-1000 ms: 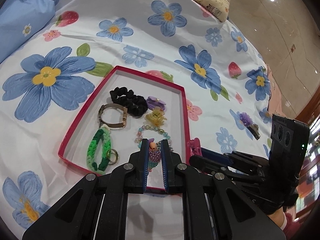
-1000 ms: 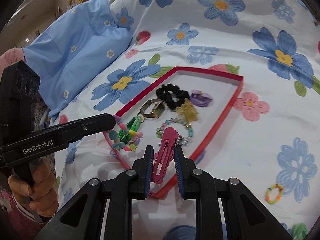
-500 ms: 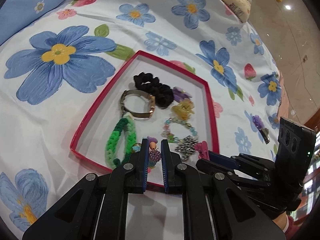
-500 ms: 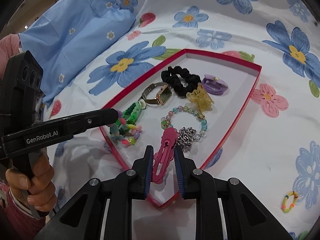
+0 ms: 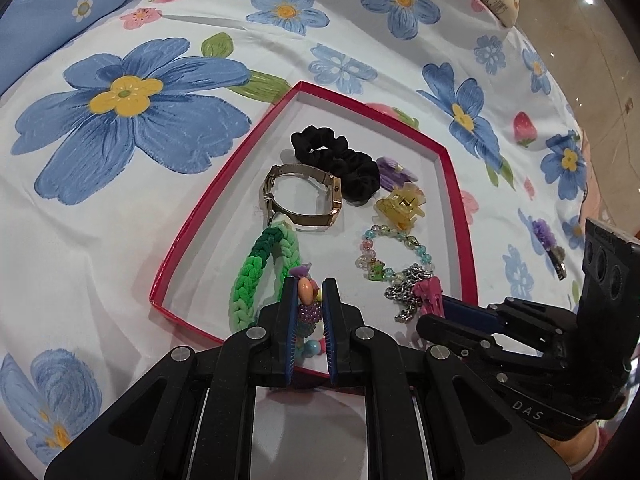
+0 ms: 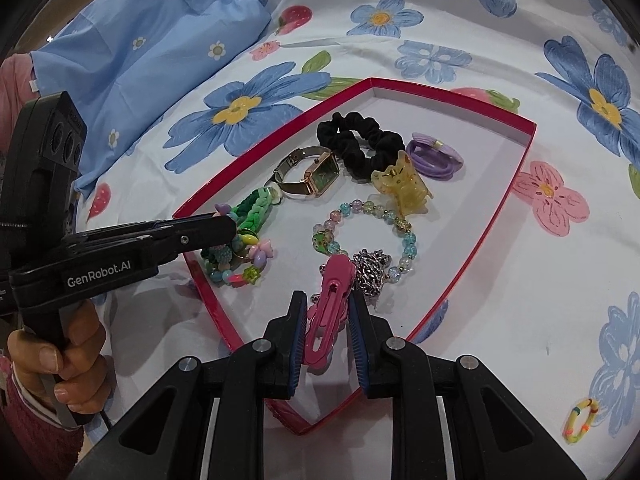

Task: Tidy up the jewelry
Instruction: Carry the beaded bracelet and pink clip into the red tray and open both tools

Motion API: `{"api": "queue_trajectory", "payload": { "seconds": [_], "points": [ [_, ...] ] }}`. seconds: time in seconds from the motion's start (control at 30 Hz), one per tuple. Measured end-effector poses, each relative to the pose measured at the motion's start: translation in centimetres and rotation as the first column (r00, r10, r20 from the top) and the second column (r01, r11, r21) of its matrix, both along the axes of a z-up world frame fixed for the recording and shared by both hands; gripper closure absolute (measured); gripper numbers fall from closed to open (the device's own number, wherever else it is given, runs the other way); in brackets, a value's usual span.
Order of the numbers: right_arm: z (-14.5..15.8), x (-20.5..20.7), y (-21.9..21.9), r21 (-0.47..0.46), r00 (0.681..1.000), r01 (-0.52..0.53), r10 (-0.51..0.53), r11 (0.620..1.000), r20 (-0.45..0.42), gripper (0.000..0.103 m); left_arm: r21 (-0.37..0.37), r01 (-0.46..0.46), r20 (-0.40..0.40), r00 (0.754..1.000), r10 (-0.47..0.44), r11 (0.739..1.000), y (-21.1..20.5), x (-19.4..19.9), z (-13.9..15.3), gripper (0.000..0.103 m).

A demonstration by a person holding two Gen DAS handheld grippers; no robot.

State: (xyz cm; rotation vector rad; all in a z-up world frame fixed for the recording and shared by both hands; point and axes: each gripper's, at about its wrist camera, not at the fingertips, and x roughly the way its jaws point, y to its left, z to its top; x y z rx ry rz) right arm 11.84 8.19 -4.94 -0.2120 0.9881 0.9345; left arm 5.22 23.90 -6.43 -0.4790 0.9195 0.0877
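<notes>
My left gripper (image 5: 308,285) is shut on a colourful bead bracelet (image 5: 306,294), which dangles over the near left corner of the red tray (image 5: 208,200). From the right wrist view the same bracelet (image 6: 240,258) hangs under the left gripper (image 6: 224,226). My right gripper (image 6: 327,300) is shut on a pink hair clip (image 6: 332,304) above the tray's (image 6: 492,224) near end, just over a silver chain (image 6: 372,268). The tray holds a black scrunchie (image 5: 340,156), a watch (image 5: 304,200), a green braided bracelet (image 5: 260,272), a yellow claw clip (image 5: 400,206), a purple hair tie (image 6: 434,156) and a pastel bead bracelet (image 6: 360,232).
The tray lies on a flowered bedsheet (image 5: 120,160). A purple flower clip (image 5: 548,240) lies on the sheet right of the tray, and a small rainbow loop (image 6: 580,426) at the near right. A blue pillow (image 6: 140,48) sits at the back left. A hand (image 6: 60,368) grips the left tool.
Both grippers have sunk toward the tray, so it fills more of each view. The bead bracelet and the pink clip stay held between their fingers.
</notes>
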Motion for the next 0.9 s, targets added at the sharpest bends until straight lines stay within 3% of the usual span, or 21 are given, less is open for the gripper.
{"api": "queue_trajectory", "payload": {
  "seconds": [0.9],
  "points": [
    [0.18,-0.07,-0.05,0.013,1.000,0.002,-0.002,1.000,-0.011,0.080,0.017,-0.002,-0.035,0.999,0.003,1.000,-0.46,0.13,-0.08,0.092]
  ]
}}
